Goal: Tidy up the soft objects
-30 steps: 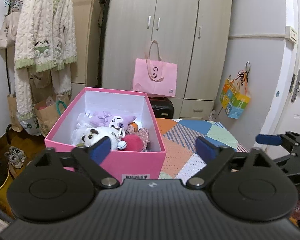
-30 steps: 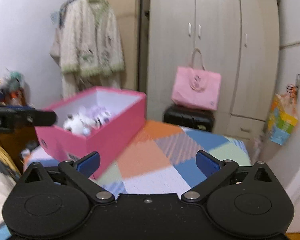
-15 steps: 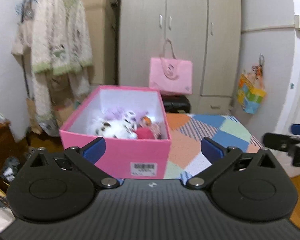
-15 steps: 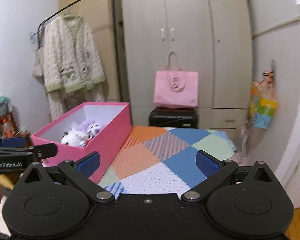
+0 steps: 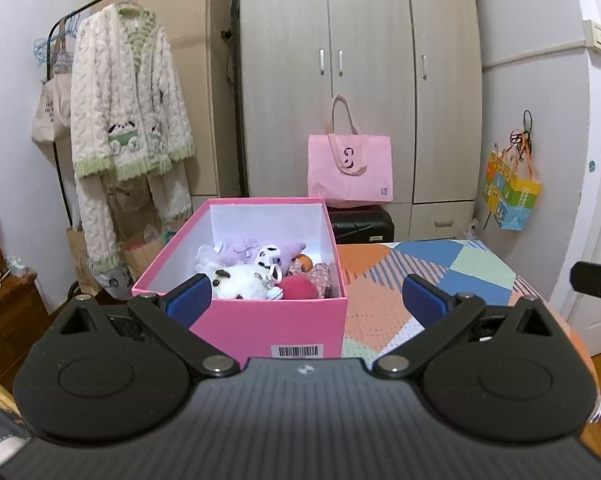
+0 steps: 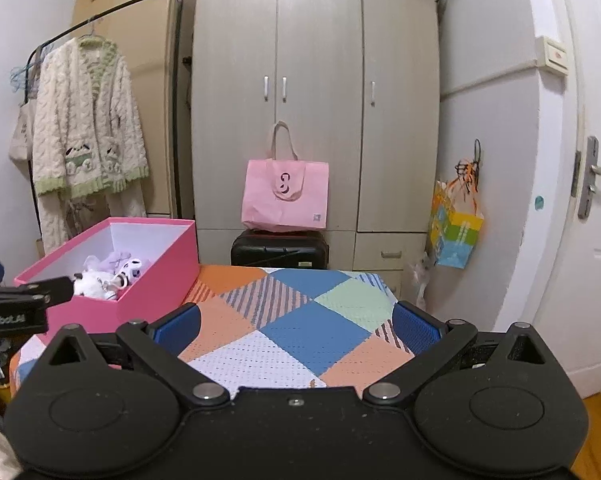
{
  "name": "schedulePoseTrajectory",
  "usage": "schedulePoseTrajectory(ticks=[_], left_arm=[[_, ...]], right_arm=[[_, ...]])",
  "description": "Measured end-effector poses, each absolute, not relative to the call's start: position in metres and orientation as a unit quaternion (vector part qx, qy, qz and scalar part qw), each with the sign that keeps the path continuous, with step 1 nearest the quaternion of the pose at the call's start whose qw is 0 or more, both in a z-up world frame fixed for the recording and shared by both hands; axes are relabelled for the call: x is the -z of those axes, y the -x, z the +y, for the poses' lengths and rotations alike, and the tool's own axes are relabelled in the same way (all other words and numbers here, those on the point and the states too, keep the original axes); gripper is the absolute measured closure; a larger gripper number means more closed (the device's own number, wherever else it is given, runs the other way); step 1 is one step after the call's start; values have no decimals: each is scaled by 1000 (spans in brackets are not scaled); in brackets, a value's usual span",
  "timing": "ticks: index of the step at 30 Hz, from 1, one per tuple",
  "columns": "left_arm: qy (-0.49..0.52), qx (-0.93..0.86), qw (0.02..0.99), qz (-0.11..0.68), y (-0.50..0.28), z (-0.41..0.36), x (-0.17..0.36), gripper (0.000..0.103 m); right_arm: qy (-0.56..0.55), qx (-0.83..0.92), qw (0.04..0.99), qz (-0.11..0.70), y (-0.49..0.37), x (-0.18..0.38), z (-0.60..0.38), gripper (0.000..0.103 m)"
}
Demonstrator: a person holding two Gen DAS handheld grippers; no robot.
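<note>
The left tongs (image 5: pixel 306 300) are standing wide apart with nothing between the blue pads, having just been opening to their widest; the right tongs (image 6: pixel 296 326) are likewise standing apart and gripping nothing. Just ahead of the left tongs, the open pink cardboard box (image 5: pixel 244 320) is sitting on the patchwork-covered desk (image 5: pixel 384 300), and the pile of small plush toys (image 5: pixel 260 270) is lying inside it: white, lilac and red ones, pressed together. From the right tongs the box is sitting ahead and to the left, and the cloth straight in front of them is carrying nothing.

What could go wrong: reaching in from this low angle, a finger is likely to be catching the near wall of the light box and shoving or tipping it toward the desk edge. The toys are tangled, with charms hanging off them, so closing on one may be dragging a neighbour out too.

The near wall is hiding the bottom layer of toys, so their number is unclear. The desk's near edge is cut off behind both tool bodies, and whether any soft things are lying outside the box cannot be told.
</note>
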State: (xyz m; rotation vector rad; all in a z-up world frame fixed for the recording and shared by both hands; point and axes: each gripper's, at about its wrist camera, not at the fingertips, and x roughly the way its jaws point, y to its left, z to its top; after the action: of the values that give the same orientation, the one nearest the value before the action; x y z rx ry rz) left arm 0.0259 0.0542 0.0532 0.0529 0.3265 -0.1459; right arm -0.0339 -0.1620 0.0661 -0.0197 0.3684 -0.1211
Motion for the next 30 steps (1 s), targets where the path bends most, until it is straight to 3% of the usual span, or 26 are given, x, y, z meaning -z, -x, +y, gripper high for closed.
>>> schedulePoseTrajectory(ticks=[30], left_arm=[[-38, 30, 983, 178, -50, 54, -23, 0]], right_arm=[[21, 84, 977, 194, -4, -29, -153, 0]])
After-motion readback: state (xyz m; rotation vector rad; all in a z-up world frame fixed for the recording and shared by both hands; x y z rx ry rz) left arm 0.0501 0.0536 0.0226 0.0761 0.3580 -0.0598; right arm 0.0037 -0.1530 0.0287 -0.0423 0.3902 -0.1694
